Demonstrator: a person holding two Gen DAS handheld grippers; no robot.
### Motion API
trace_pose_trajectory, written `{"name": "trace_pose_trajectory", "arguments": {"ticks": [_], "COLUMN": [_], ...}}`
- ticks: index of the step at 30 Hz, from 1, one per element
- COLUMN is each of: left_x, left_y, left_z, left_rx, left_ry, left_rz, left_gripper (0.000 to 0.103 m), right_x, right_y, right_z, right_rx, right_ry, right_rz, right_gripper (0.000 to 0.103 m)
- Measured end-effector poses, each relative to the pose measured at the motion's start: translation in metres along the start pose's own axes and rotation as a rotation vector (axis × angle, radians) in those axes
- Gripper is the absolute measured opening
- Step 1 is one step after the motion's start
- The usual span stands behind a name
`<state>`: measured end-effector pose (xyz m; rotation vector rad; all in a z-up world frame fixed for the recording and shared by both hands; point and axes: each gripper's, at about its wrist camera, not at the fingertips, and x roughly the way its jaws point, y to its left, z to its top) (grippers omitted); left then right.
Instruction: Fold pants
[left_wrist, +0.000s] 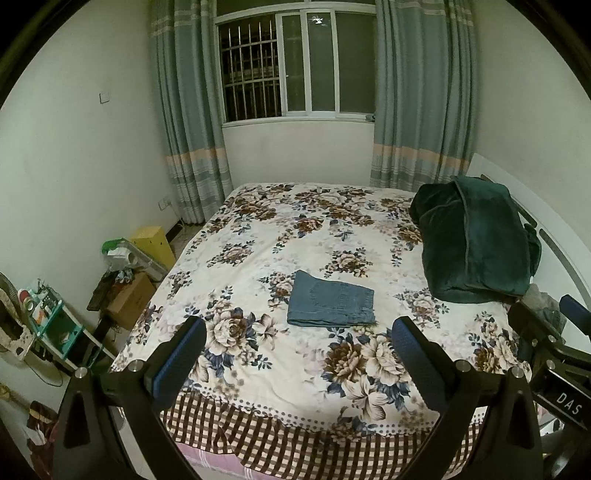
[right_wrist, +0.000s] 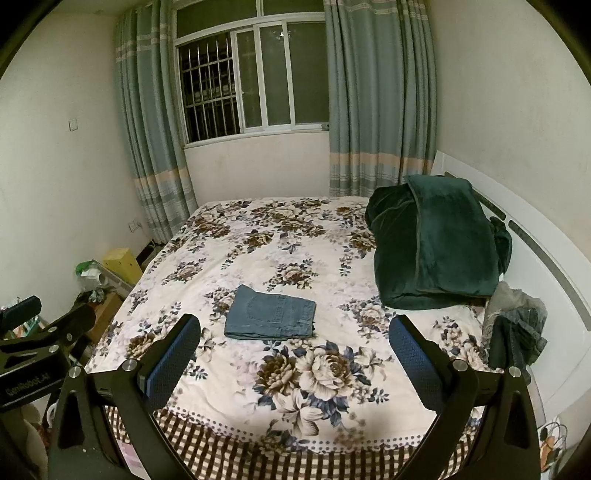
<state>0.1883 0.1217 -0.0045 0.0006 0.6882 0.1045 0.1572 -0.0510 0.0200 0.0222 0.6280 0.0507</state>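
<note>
White walls and a barred window flanked by blue-grey curtains are being seen behind a wide bed covered by a floral sheet with a checked border. A dark green blanket is being shown bunched at the bed's right side against the white headboard. Boxes and clutter are being seen on the floor at the bed's left. A small heap of grey and denim clothes is lying just beside the blanket, near the headboard.

The pants, blue denim, are being shown folded into a compact rectangle, lying flat near the middle of the bed, well apart from the blanket; in the right wrist view they are lying left of centre.

The left claw is being held wide open above the near edge of the bed, nothing gripped, clear of the pants. The right claw is likewise being held wide open and empty, short of the pants.
</note>
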Motion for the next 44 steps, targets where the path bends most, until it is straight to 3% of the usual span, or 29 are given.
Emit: {"name": "trace_pose_trajectory", "arguments": {"ticks": [44], "left_x": [-0.0054], "left_y": [-0.0034], "left_z": [-0.0011], "left_rx": [0.013], "left_ry": [-0.021], "left_rz": [-0.018], "left_gripper": [0.103], "right_x": [-0.0041], "right_y": [0.0021], "right_z": [-0.0061], "right_rx": [0.008], "right_ry": [-0.001], "right_rz": [0.002], "right_gripper": [0.103]}}
